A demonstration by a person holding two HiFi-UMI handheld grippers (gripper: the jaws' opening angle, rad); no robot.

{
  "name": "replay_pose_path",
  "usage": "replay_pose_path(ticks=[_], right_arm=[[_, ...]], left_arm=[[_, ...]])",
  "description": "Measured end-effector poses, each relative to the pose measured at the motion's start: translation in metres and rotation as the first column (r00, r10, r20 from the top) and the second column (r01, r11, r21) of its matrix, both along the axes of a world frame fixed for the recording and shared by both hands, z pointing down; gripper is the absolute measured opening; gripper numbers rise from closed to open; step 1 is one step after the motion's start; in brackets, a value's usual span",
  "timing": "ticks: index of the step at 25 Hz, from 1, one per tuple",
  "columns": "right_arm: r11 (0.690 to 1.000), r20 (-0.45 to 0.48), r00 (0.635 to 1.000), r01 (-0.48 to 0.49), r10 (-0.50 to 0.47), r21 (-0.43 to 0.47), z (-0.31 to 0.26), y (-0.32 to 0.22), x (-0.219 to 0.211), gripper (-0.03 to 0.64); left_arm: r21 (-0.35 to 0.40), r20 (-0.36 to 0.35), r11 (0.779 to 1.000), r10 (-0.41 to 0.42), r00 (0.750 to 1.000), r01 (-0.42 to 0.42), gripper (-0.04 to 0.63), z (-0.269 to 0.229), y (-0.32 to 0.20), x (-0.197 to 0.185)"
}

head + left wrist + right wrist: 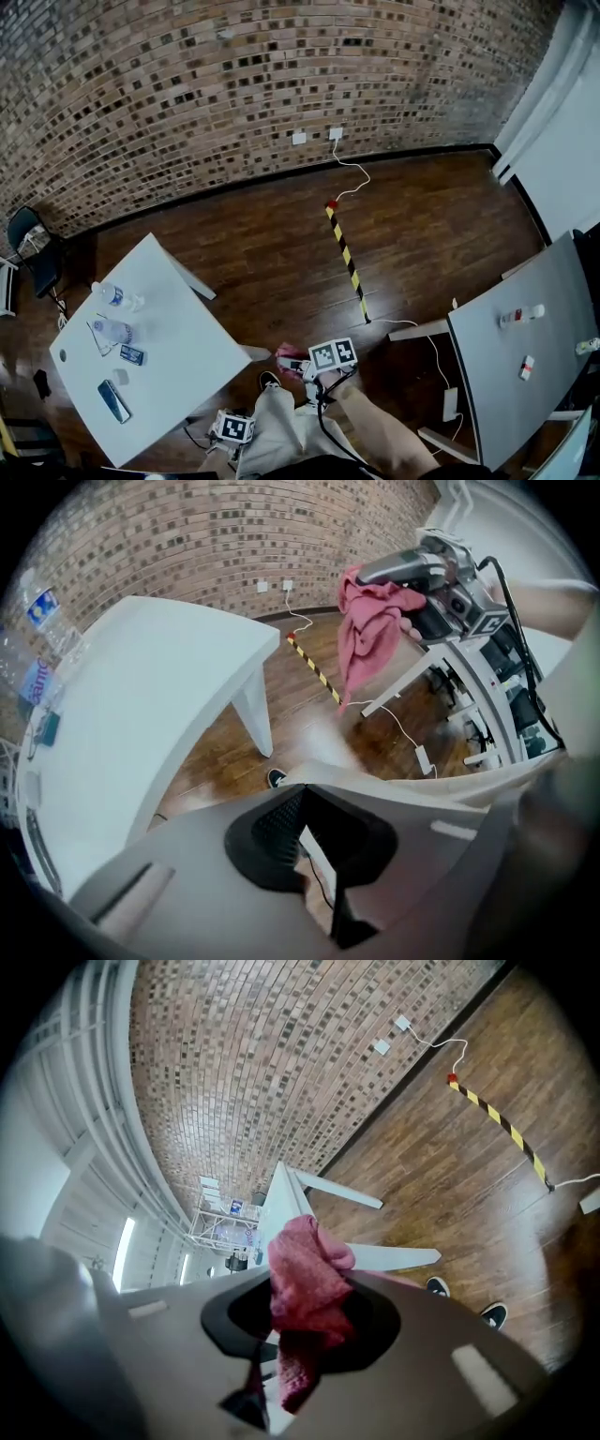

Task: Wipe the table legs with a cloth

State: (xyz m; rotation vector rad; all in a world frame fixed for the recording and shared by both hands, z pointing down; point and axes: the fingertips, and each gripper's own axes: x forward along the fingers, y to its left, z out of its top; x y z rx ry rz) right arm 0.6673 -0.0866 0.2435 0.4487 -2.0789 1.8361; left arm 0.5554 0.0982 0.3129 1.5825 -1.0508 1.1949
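Indoors, the right gripper is clamped on a bunched pink cloth that sticks out past its tips toward a white table leg, while the left gripper is closed on nothing, a bottle label far to its left too blurred to read.

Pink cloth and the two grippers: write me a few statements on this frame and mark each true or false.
1. The right gripper grips the crumpled pink cloth. True.
2. The left gripper holds a corner of that cloth too. False: nothing is between its jaws.
3. A yellow-and-black striped strip lies on the dark wooden floor. True.
4. Two clear plastic bottles lie on that floor. False: they are on the white square table.
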Motion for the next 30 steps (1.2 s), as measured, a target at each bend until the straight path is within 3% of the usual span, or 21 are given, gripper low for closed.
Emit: replay_pose_path(ticks=[9,15,19,24,30], right_arm=[[0.993,-0.032,0.994,0.097,-0.100,-0.063,0.021,-0.018,-0.047,0.086],[0.967,-0.063,0.976,0.196,-0.209,-0.160,0.050,-0.037,-0.080,0.086],[0.937,-0.067,0.955,0.268,-0.290,-0.225,0.066,-0.044,-0.098,0.086],[0.885,-0.058,0.923,0.346,-0.381,-0.313,0.080,-0.036,-0.114,0.086],[0.801,-0.057,0.867,0.429,-0.494,-0.416,0.108,-0.029,-0.117,0.086]], left_arm=[[0.008,-0.061,0.997,-0.077,0.995,0.078,0.002,-0.006,-0.037,0.015],[-0.005,-0.072,0.991,-0.134,0.988,0.133,0.002,-0.015,-0.083,0.015],[-0.030,-0.112,0.978,-0.209,0.971,0.207,0.002,-0.017,-0.111,0.020],[-0.038,-0.091,0.967,-0.254,0.963,0.252,0.002,-0.027,-0.121,0.018],[-0.069,-0.063,0.917,-0.396,0.916,0.392,0.002,-0.028,-0.130,0.023]])
